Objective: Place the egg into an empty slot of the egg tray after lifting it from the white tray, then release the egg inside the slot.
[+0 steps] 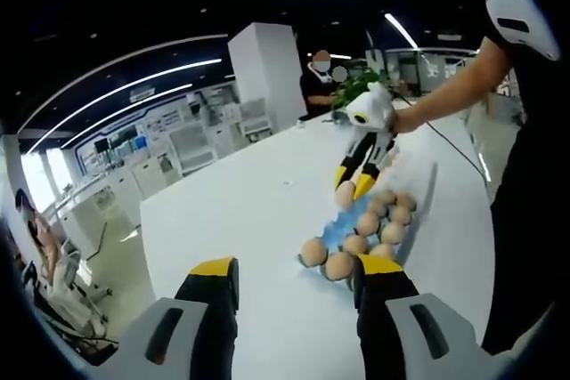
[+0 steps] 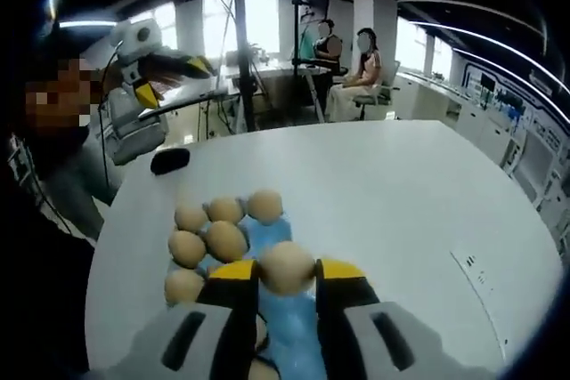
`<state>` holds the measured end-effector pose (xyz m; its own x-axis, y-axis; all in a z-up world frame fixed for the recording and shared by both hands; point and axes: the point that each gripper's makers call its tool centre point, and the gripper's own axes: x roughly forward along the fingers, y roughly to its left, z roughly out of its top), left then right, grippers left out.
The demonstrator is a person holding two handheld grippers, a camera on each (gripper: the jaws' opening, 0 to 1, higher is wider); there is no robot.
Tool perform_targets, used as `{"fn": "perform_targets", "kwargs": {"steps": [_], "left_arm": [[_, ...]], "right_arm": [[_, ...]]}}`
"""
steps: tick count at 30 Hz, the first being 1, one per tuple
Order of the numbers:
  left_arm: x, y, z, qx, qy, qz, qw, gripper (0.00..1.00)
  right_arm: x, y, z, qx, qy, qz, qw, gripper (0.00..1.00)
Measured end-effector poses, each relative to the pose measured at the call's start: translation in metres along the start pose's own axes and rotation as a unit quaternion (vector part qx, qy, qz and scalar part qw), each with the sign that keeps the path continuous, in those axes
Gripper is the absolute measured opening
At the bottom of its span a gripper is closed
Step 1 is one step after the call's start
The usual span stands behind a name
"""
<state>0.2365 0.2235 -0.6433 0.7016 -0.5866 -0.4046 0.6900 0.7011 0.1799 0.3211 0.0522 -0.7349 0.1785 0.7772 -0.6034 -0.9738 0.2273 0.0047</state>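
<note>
Here, the right gripper point(image 2: 287, 275) clamped a tan oval egg point(image 2: 287, 267) above the blue egg tray point(image 2: 267, 239); no writing was legible. Left gripper point(image 1: 294, 271) gaped wide, tray at 1 o'clock, partly hidden.

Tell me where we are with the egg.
Done: the egg is picked up, clamped between the right gripper's jaws. In hand: it hangs over the blue egg tray, beside eggs already seated. Left: lowering it into an empty slot and releasing. The left gripper is open, away from the tray.
</note>
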Motion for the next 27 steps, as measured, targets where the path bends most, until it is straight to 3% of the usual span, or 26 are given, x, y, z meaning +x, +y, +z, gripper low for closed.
{"fn": "perform_targets", "kwargs": {"steps": [11, 27], "left_arm": [[0.001, 0.002, 0.001, 0.0, -0.002, 0.0, 1.0, 0.53], [0.0, 0.006, 0.002, -0.001, -0.005, 0.001, 1.0, 0.53]], "right_arm": [[0.026, 0.009, 0.012, -0.014, 0.002, 0.013, 0.9998, 0.24], [0.052, 0.012, 0.008, -0.023, 0.024, 0.024, 0.9992, 0.24]]}}
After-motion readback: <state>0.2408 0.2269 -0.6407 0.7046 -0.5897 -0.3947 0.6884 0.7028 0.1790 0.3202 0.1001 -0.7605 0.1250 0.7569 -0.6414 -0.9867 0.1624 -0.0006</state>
